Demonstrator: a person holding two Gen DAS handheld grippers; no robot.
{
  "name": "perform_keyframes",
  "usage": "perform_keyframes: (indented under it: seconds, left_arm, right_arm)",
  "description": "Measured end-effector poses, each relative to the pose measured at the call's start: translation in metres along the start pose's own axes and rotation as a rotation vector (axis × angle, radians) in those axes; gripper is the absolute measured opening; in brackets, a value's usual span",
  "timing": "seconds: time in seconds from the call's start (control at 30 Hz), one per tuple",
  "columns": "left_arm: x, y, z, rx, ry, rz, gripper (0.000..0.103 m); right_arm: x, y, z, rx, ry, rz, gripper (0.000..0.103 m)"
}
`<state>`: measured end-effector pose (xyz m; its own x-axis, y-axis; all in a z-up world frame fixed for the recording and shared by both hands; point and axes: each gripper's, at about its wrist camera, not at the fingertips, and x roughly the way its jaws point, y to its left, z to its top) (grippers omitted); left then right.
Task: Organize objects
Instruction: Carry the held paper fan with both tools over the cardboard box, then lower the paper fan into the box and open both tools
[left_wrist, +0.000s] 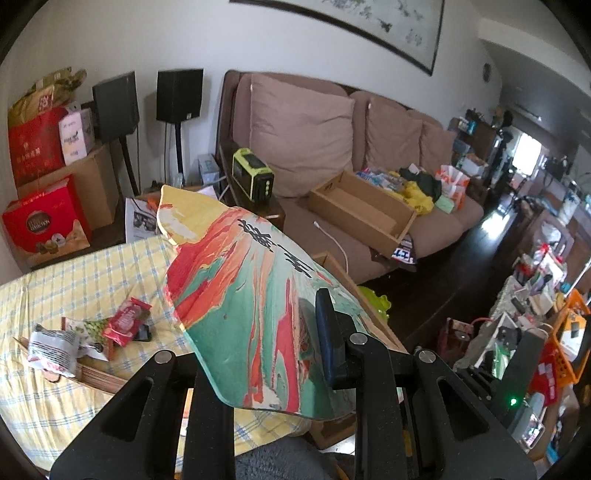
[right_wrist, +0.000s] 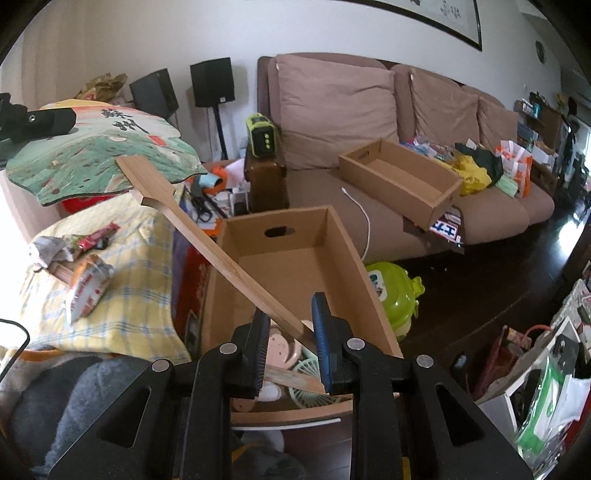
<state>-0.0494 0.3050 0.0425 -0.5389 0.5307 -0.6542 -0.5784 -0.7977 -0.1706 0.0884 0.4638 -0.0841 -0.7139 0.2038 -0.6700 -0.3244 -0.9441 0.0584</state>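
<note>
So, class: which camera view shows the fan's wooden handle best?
The right wrist view: the wooden handle runs in full from the painted fan down into the right hand-held gripper. The left wrist view shows only the fan's painted face; the handle is hidden.

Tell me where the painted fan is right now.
The painted fan is held in the air by both grippers, left in the right wrist view, its wooden handle slanting over the open cardboard box.

Left claw (left_wrist: 295, 339): matte black linkage arms, round silver pivot screws, dark blue finger (left_wrist: 327, 332) seen. Right claw (right_wrist: 290, 343): same build, ribbed black pad opposite.
</note>
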Motion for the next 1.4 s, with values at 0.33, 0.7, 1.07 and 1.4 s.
perform_keyframes:
  seconds: [0.33,0.7,1.07,1.4]
  left_arm:
    - [0.045,-0.012,-0.016,0.018,0.063,0.005,0.021]
    - [0.08,-0.032,-0.024,0.017,0.11,-0.024,0.02]
    - [0.125,-0.053,-0.023,0.097,0.149,0.03,0.021]
    - [0.18,-0.052,-0.023,0.075,0.244,0.059,0.021]
  right_arm:
    - [0.033,-0.022,-0.022,0.056,0.059,-0.007,0.022]
    - [0.049,-0.05,-0.037,0.138,0.121,-0.035,0.022]
    - [0.064,-0.063,-0.05,0.203,0.185,-0.022,0.023]
    - [0.086,-0.068,-0.058,0.205,0.24,-0.044,0.022]
